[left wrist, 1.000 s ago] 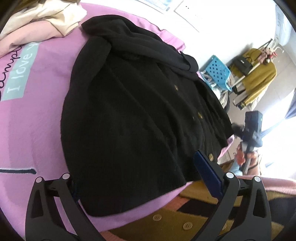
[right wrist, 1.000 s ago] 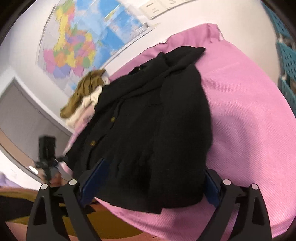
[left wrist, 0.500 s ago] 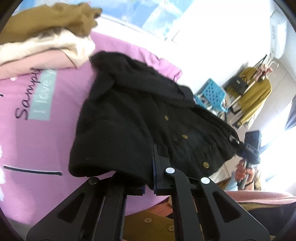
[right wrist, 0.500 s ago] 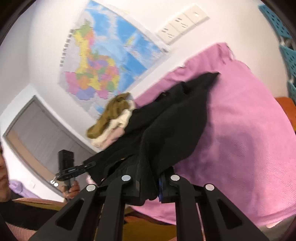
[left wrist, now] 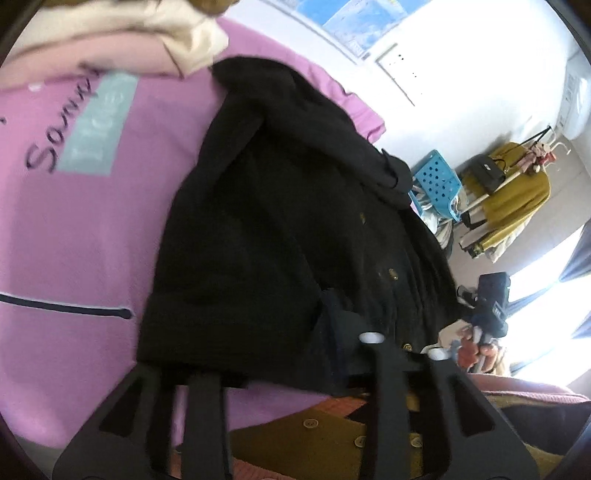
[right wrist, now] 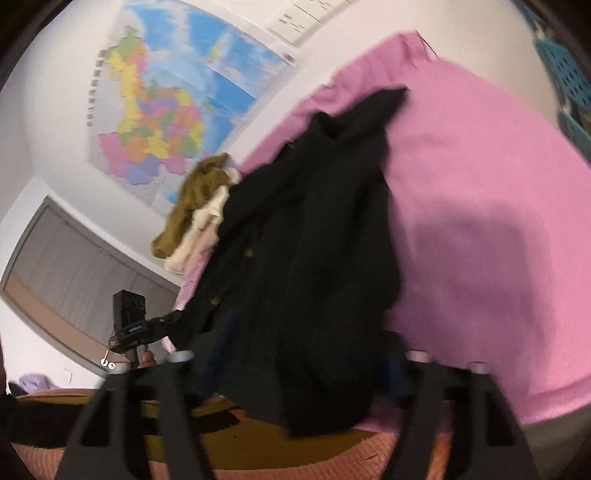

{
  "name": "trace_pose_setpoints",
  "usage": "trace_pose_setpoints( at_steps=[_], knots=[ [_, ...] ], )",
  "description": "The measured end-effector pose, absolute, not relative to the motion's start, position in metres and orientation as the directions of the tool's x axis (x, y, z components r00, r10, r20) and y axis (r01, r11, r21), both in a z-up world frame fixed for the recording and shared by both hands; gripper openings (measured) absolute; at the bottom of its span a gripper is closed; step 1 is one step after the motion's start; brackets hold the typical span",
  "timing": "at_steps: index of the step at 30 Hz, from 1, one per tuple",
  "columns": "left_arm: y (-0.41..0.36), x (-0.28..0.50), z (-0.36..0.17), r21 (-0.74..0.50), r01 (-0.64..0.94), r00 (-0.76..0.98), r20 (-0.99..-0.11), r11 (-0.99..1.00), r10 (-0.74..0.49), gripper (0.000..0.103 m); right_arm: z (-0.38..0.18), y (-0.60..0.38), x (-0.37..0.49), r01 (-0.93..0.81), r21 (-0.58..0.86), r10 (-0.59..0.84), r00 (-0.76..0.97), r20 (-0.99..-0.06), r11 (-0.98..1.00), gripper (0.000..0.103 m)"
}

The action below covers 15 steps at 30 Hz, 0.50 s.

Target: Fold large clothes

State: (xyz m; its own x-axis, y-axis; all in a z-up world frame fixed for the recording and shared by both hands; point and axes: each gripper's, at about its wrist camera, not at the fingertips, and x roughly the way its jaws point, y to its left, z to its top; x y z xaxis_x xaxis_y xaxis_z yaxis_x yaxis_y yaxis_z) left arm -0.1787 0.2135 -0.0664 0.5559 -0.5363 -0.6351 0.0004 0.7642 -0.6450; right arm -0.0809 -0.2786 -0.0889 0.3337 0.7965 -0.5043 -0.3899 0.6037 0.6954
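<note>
A black buttoned coat (left wrist: 280,221) lies spread on the pink bed cover (left wrist: 92,221), with its hem at the near edge. My left gripper (left wrist: 266,354) is at that hem. Its jaws are opening, with the left part of the hem loose between them. In the right wrist view the same coat (right wrist: 314,258) bunches towards me over the cover (right wrist: 480,184). My right gripper (right wrist: 299,369) is at the hem's other end. Its jaws are opening too, and a fold of hem hangs between them. Both views are blurred by motion.
A pile of tan, cream and pink clothes (left wrist: 147,33) sits at the bed's far left corner. A blue basket (left wrist: 437,184) and a rack with a mustard garment (left wrist: 517,199) stand beyond the bed. A wall map (right wrist: 166,110) hangs behind it. A hand (left wrist: 474,350) shows at the right.
A second ago both grippers stood open at the hem. Half a second ago both were shut on it and lifting it. Now both jaws have parted and the hem lies slack between them.
</note>
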Motion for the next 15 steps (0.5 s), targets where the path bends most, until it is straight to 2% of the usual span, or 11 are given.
trace_pose_setpoints(
  at_steps=[2, 4, 5, 6, 7, 9, 15],
  knots=[
    [0.207, -0.175, -0.072, -0.618, -0.010, 0.537, -0.666, 0.786, -0.517, 0.057, -0.087, -0.273, -0.085, -0.409, 0.682, 0.795, 0.326, -0.512, 0.607, 0.075],
    [0.194, -0.173, -0.073, -0.575, 0.006, 0.535, -0.689, 0.818, -0.489, 0.057, -0.085, -0.270, -0.087, -0.417, 0.671, 0.790, 0.327, -0.519, 0.613, 0.072],
    [0.191, -0.174, -0.072, -0.571, 0.014, 0.540, -0.687, 0.821, -0.487, 0.052, -0.085, -0.268, -0.087, -0.420, 0.680, 0.799, 0.317, -0.511, 0.602, 0.056],
    [0.190, -0.172, -0.071, -0.579, 0.018, 0.537, -0.682, 0.815, -0.497, 0.031, -0.085, -0.267, -0.086, -0.417, 0.694, 0.809, 0.303, -0.504, 0.588, 0.029],
    [0.192, -0.170, -0.071, -0.592, 0.013, 0.536, -0.676, 0.806, -0.505, 0.021, -0.085, -0.267, -0.085, -0.415, 0.705, 0.818, 0.297, -0.493, 0.576, 0.024],
    [0.196, -0.170, -0.067, -0.626, 0.010, 0.545, -0.650, 0.780, -0.529, 0.011, -0.080, -0.267, -0.087, -0.431, 0.716, 0.836, 0.300, -0.460, 0.549, 0.020],
    [0.202, -0.174, -0.025, -0.623, 0.053, 0.611, -0.598, 0.780, -0.519, 0.007, -0.036, -0.273, -0.080, -0.468, 0.742, 0.873, 0.341, -0.350, 0.480, 0.017]
  ],
)
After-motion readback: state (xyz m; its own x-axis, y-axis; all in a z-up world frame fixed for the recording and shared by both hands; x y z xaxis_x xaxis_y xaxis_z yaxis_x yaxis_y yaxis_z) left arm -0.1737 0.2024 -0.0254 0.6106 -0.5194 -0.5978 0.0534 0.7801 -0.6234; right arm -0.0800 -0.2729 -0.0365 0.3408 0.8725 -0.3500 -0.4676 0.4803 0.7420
